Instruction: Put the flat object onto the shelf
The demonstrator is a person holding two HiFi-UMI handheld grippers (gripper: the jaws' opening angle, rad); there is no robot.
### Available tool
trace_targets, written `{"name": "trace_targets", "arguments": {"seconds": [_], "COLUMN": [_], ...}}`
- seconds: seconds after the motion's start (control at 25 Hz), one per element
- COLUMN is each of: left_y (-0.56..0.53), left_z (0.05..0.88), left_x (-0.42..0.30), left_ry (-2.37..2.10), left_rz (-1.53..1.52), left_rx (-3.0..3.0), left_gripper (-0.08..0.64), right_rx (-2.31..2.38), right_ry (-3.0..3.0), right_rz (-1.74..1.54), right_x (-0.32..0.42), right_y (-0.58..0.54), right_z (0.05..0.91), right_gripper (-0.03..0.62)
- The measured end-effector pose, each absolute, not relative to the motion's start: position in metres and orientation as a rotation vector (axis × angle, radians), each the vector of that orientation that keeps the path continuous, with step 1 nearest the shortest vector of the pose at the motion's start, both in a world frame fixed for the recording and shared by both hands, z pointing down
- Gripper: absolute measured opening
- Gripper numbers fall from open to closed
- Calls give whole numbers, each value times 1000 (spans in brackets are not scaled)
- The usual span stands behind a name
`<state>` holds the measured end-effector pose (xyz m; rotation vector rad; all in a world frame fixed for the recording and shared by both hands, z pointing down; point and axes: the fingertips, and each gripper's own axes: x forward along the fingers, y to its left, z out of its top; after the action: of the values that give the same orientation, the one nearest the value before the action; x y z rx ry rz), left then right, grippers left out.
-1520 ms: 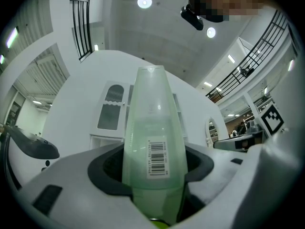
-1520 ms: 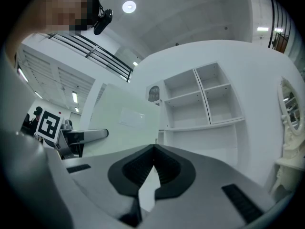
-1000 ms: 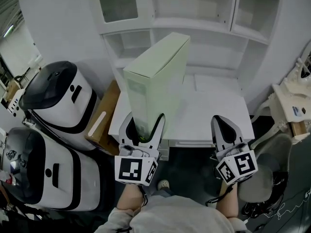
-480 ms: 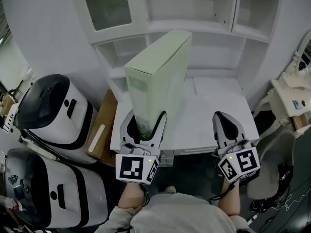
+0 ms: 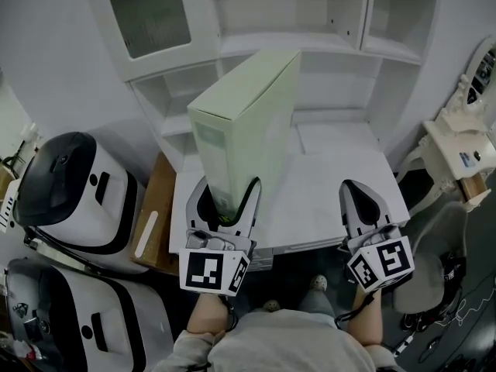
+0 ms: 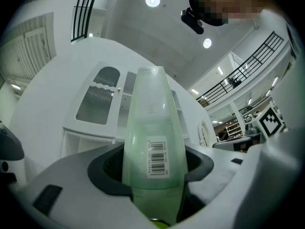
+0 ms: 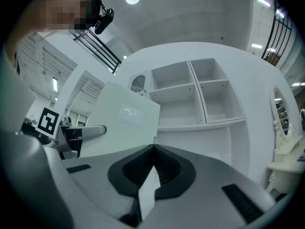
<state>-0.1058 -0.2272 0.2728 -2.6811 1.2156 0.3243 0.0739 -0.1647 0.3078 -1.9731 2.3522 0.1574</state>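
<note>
A tall, flat, pale green box [image 5: 248,122] stands upright on its narrow end, with my left gripper [image 5: 226,188] shut on its lower end. In the left gripper view the box [image 6: 152,142] fills the gap between the jaws, barcode label towards the camera. My right gripper [image 5: 358,196] hovers over the front of the white desk [image 5: 325,184], shut with nothing in it. The white shelf unit [image 5: 310,45] rises behind the desk, its open compartments bare. The right gripper view shows the box [image 7: 125,123] at left and the shelf compartments [image 7: 200,99] ahead.
Two rounded white-and-black machines [image 5: 74,184] [image 5: 77,316] stand left of the desk, with a brown cardboard box [image 5: 155,215] between them and the desk. At the right are a grey chair [image 5: 434,270] and white equipment [image 5: 465,153]. A cabinet door [image 5: 147,14] closes the shelf's upper left.
The head view has drifted, so the machines at left have slid down and left. The green box stays upright in my left gripper; both grippers hold about the same place.
</note>
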Motion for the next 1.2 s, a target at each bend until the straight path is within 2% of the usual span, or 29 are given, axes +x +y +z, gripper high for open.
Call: {"name": "trace_targets", "arguments": {"seconds": [0.68,0.88,1.2], "left_y": [-273,-282,-288], "left_z": [246,228,197], "left_x": [-47,-24,22], "left_ry": [1299,1270,1142], "left_rz": [246,136,-225], "left_rx": [-2531,-2412,-2048], "left_gripper": [287,287,287], "right_rx": [-1802,-1736,-1657], "right_ry": [2461,2491,2525], "right_rz": [171,178,178], "right_x": [133,149,179], "right_y": [-245,-267,-290], "right_z": [294,290,287], "right_gripper": [9,9,9]}}
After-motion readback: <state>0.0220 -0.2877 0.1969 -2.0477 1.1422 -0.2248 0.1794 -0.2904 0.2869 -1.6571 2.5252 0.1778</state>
